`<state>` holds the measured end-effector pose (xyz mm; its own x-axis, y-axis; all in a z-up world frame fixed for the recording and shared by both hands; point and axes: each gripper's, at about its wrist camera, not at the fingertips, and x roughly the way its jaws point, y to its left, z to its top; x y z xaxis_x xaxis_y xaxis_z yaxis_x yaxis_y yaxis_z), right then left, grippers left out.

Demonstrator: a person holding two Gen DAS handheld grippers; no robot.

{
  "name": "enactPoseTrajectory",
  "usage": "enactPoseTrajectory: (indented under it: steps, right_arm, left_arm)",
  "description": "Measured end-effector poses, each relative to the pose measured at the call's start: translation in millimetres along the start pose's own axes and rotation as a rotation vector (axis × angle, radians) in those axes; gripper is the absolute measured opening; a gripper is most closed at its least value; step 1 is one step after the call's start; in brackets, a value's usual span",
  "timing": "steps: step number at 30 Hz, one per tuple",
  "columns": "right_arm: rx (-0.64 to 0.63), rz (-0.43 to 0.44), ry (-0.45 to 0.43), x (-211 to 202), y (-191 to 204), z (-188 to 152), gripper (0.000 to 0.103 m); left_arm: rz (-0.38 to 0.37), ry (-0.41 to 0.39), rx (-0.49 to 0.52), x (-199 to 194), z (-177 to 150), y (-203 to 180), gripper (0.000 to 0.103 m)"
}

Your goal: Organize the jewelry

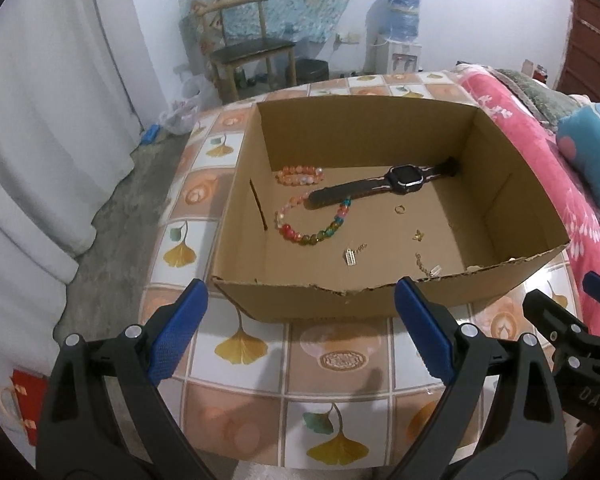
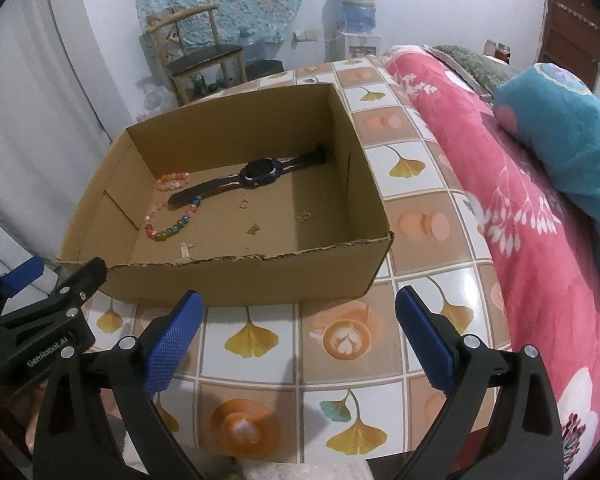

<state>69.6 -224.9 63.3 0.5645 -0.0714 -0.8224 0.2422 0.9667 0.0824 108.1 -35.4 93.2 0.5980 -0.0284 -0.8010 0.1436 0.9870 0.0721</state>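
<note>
Both tools, the left tool (image 1: 300, 334) and the right tool (image 2: 300, 338), hang wide open and empty before the near wall of the cardboard box (image 1: 312, 300), where the watch (image 1: 384, 188) lies ahead, strap running left-to-right toward the tabletop's far edge.

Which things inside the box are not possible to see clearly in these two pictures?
- Small gold pieces: too small to identify, both views.
- Chain near front wall: partly hidden by the cardboard box rim, left wrist view.
- Watch strap end: lost in corner shadow, right wrist view.
</note>
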Motion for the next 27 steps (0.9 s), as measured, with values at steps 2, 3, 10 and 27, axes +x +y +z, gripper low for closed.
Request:
enactPoseTrajectory:
  steps: [2,3,10,27]
  right_arm:
    - [0.009,-0.004,0.003,1,-3,0,0.094]
    - [0.01,-0.005,0.005,2,-3,-1,0.094]
    - [-0.016,-0.006,0.035,11,2,-4,0.094]
    - [-0.039,-0.014,0.048,15,7,-5,0.094]
  left_arm:
    - [0.005,0.002,-0.002,-1,0,0,0.091]
    - [0.008,0.003,0.001,-2,-1,-1,0.091]
    - [0.013,0.026,0.009,0,-2,-3,0.091]
    - [-0.013,0.055,0.001,5,-6,-1,0.091]
